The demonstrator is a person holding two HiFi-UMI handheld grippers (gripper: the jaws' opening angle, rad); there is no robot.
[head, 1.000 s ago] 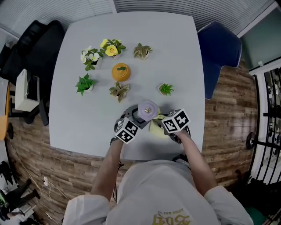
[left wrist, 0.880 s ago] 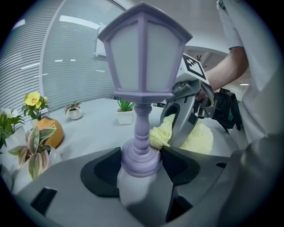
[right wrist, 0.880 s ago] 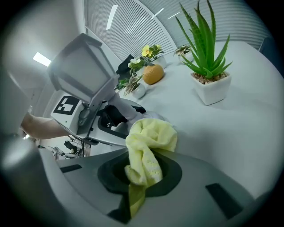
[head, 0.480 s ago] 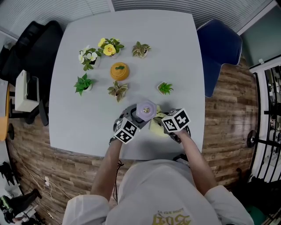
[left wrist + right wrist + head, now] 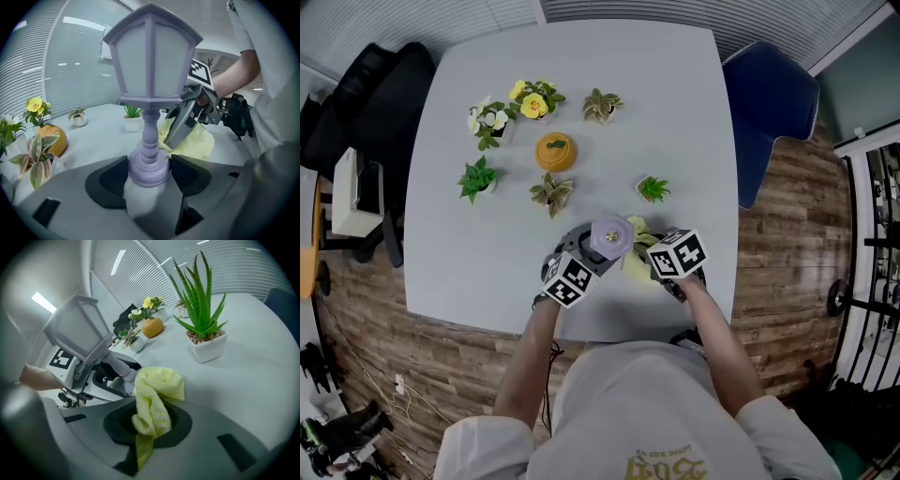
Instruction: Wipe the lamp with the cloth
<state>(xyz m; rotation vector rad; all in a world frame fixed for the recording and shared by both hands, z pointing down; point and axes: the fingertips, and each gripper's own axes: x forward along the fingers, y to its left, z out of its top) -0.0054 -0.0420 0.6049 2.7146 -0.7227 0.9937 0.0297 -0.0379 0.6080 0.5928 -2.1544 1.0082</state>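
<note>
A lilac lantern-shaped lamp [image 5: 152,61] stands upright near the table's front edge, its top visible from above [image 5: 612,236]. My left gripper [image 5: 149,174] is shut on the lamp's round base. The yellow cloth [image 5: 157,392] is bunched between the jaws of my right gripper [image 5: 149,423], which is shut on it. In the left gripper view the cloth [image 5: 194,140] lies just right of the lamp's stem, with the right gripper [image 5: 187,123] beside it. From the head view the cloth [image 5: 636,264] shows between the two marker cubes, close against the lamp.
A small aloe in a white pot [image 5: 204,336] stands just beyond the cloth. Further back are an orange pot [image 5: 556,151], yellow and white flowers [image 5: 532,101], and several little plants [image 5: 551,192]. A blue chair [image 5: 766,103] sits at the table's right; the table edge [image 5: 581,328] is near.
The cloth and right gripper have shifted slightly up beside the lamp. The left gripper and lamp stay put.
</note>
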